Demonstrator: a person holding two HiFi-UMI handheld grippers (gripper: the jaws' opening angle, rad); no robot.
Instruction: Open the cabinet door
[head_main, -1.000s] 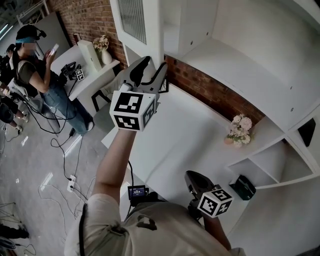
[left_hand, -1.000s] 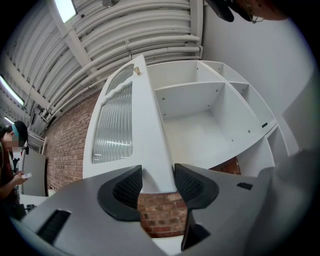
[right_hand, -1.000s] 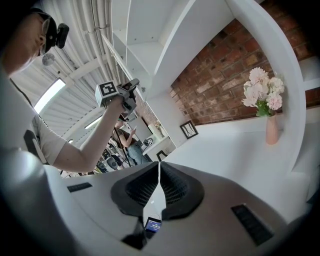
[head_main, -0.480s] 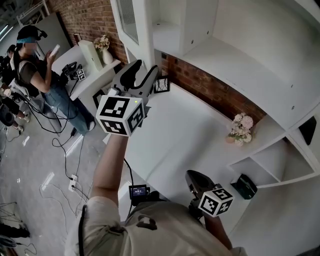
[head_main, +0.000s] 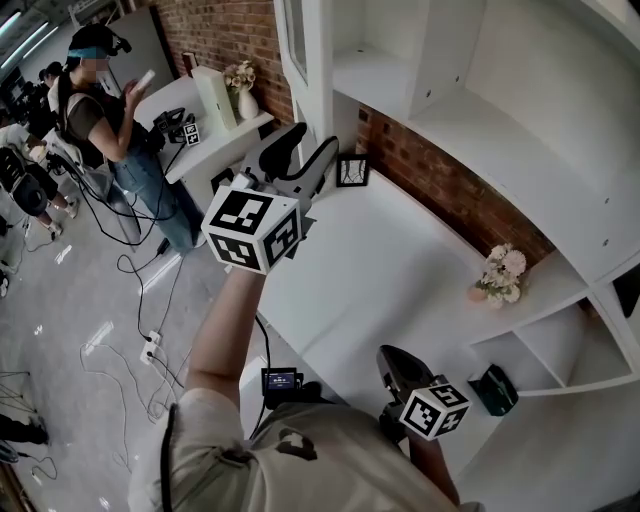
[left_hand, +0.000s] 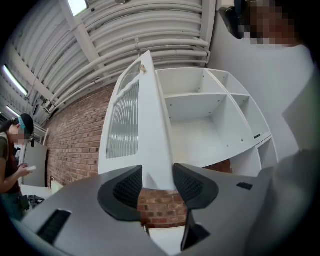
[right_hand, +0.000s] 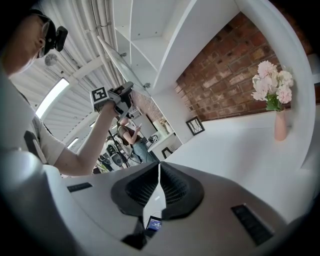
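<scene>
Three cameras on one white cabinet corner

My head camera looks steeply down from above my shoulders over the white counter (head_main: 400, 270), with the left hand-held gripper (head_main: 312, 148) raised close in front and the right hand-held gripper (head_main: 392, 358) low by my chest. The left gripper view tilts slightly upward along its jaws, right up against the cabinet door (left_hand: 150, 125) edge, open shelves (left_hand: 200, 115) beyond. The right gripper view sits low, facing along the counter toward the brick wall (right_hand: 220, 75). It shares the flowers (right_hand: 272, 90), the picture frame (right_hand: 195, 125) and the left hand-held gripper with my head camera.
</scene>
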